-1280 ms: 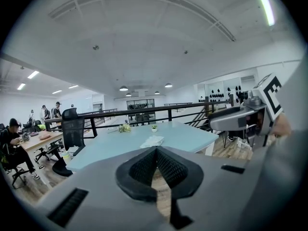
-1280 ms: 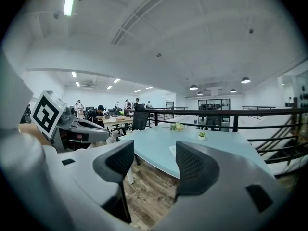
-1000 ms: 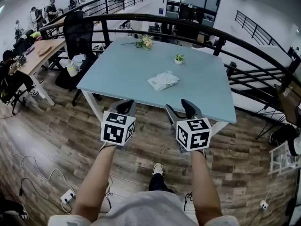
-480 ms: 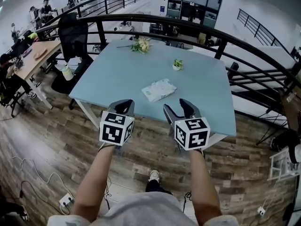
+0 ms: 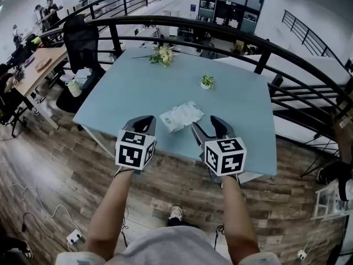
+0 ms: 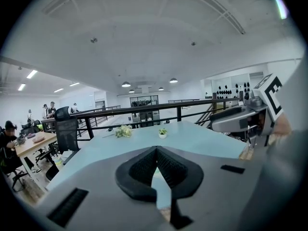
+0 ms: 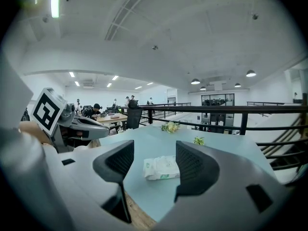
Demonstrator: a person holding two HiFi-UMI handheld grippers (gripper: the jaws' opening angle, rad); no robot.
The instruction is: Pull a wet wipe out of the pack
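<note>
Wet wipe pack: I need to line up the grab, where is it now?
In the head view the wet wipe pack lies on the blue table near its front edge, just ahead of and between the left gripper and right gripper.

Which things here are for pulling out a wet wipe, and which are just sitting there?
For the job:
wet wipe pack
left hand-held gripper, jaws together
right hand-held gripper, jaws apart

Just lying about:
small potted plant
bunch of flowers
black office chair, beside the table
</note>
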